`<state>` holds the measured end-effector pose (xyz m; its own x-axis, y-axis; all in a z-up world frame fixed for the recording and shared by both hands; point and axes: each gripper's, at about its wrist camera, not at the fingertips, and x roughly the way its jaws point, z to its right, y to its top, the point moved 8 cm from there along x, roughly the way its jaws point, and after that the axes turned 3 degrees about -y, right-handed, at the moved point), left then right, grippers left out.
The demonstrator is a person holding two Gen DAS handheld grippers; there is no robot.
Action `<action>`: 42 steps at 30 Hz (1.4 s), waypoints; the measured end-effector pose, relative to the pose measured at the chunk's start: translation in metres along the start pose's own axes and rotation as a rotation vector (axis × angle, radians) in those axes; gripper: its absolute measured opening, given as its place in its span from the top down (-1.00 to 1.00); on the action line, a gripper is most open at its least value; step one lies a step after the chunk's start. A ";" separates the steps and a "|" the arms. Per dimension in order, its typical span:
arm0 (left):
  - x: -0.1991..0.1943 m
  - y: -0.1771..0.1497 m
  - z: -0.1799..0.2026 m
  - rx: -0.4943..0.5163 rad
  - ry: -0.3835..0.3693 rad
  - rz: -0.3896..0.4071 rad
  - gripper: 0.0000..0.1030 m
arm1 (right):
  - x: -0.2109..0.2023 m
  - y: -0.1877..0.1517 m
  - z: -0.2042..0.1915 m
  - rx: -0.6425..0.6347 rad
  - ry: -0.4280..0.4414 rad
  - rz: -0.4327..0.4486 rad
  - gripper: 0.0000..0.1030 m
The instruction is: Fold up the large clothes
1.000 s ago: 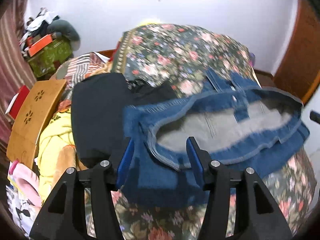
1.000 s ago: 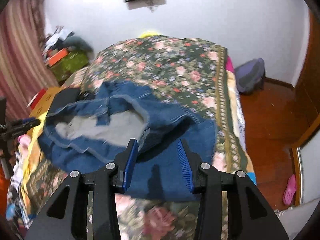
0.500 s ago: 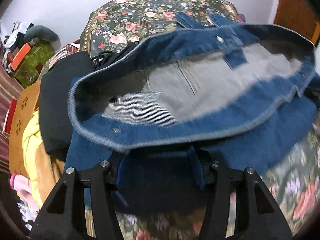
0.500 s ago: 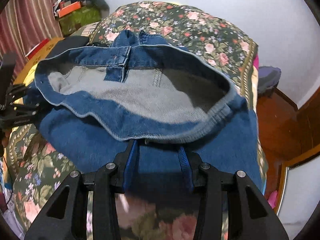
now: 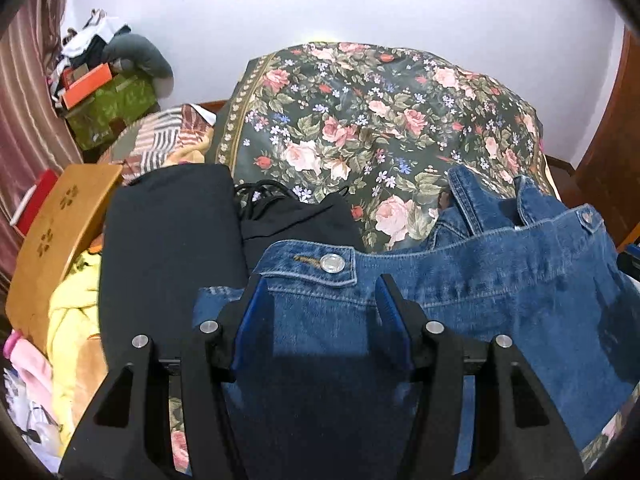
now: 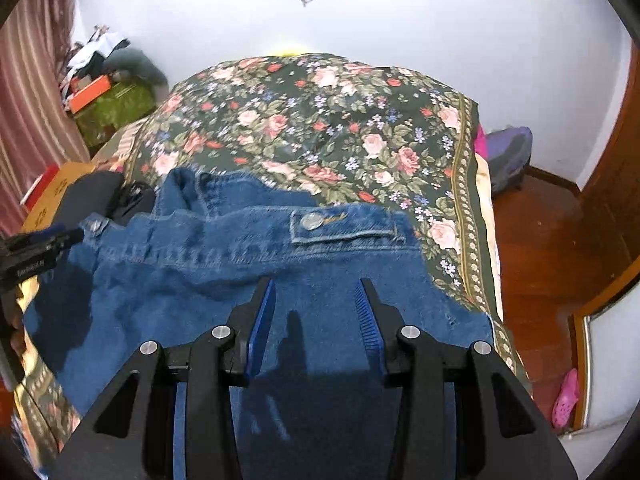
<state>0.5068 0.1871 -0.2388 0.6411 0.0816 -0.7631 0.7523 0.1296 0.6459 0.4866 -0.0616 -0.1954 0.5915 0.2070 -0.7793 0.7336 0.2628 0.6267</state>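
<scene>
A blue denim garment (image 5: 500, 292) lies folded flat on the floral bedspread (image 5: 360, 120). Its buttoned hem band runs across the far side, with a metal button (image 5: 333, 263) at the left corner. It also shows in the right wrist view (image 6: 192, 280), with a second button (image 6: 311, 221) at the right corner. My left gripper (image 5: 322, 294) is open, its blue pads wide apart over the denim's left part. My right gripper (image 6: 314, 294) is open over the right part. Neither holds cloth. The left gripper's tip (image 6: 44, 240) shows at the left edge of the right wrist view.
A folded black garment (image 5: 168, 240) and black cords (image 5: 264, 196) lie left of the denim. A wooden board (image 5: 56, 240), yellow cloth (image 5: 76, 320) and a green box (image 5: 112, 108) crowd the left side. The bed's right edge drops to a wooden floor (image 6: 540, 240) with a pink slipper (image 6: 566, 398).
The denim's raised upper layer, which showed its grey inside, has been laid down flat, outer face up. Both grippers have pulled back and up from the cloth and stand open.
</scene>
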 end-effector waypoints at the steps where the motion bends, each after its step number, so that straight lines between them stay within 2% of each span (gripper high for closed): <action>1: -0.004 -0.002 0.000 0.007 0.006 0.003 -0.09 | -0.004 -0.004 -0.005 -0.018 0.002 0.001 0.26; 7: -0.035 -0.020 0.003 0.045 0.013 0.009 -0.10 | -0.026 -0.020 -0.033 -0.078 0.059 0.001 0.26; 10: -0.049 -0.032 0.000 0.030 0.000 -0.005 -0.27 | -0.038 -0.030 -0.051 -0.108 0.093 -0.010 0.26; 11: -0.055 -0.037 -0.003 0.017 -0.003 -0.008 -0.32 | -0.039 -0.033 -0.055 -0.117 0.092 -0.015 0.15; 14: -0.068 -0.055 -0.018 -0.040 0.002 -0.022 -0.56 | -0.039 -0.044 -0.060 -0.128 0.051 -0.027 -0.29; 16: -0.072 -0.069 -0.036 -0.124 -0.007 -0.036 -0.71 | -0.039 -0.052 -0.062 -0.128 0.049 -0.030 -0.29; 21: -0.062 -0.106 -0.071 -0.325 -0.020 -0.111 -0.71 | -0.022 -0.077 -0.054 -0.060 0.069 -0.143 -0.29; 23: -0.059 -0.121 -0.083 -0.417 -0.043 -0.135 -0.71 | -0.018 -0.087 -0.050 -0.044 0.058 -0.159 -0.30; 27: -0.049 -0.152 -0.093 -0.613 -0.131 -0.177 -0.71 | -0.019 -0.092 -0.054 -0.109 0.039 -0.110 -0.31; 32: -0.031 -0.170 -0.077 -0.750 -0.306 -0.227 -0.71 | -0.018 -0.093 -0.056 -0.128 0.033 -0.104 -0.38; 37: -0.010 -0.165 -0.055 -0.832 -0.456 -0.242 -0.71 | -0.017 -0.094 -0.056 -0.135 0.033 -0.100 -0.45; 39: -0.002 -0.159 -0.053 -0.864 -0.469 -0.228 -0.70 | -0.017 -0.095 -0.058 -0.143 0.026 -0.102 -0.47; 41: 0.003 -0.154 -0.054 -0.893 -0.440 -0.200 -0.59 | -0.017 -0.095 -0.059 -0.150 0.019 -0.104 -0.47; 42: 0.004 -0.151 -0.055 -0.894 -0.427 -0.185 -0.43 | -0.017 -0.094 -0.059 -0.150 0.019 -0.105 -0.47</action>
<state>0.3874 0.2219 -0.3404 0.6585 -0.3530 -0.6646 0.5682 0.8123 0.1316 0.3877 -0.0345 -0.2414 0.5071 0.1882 -0.8411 0.7317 0.4216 0.5355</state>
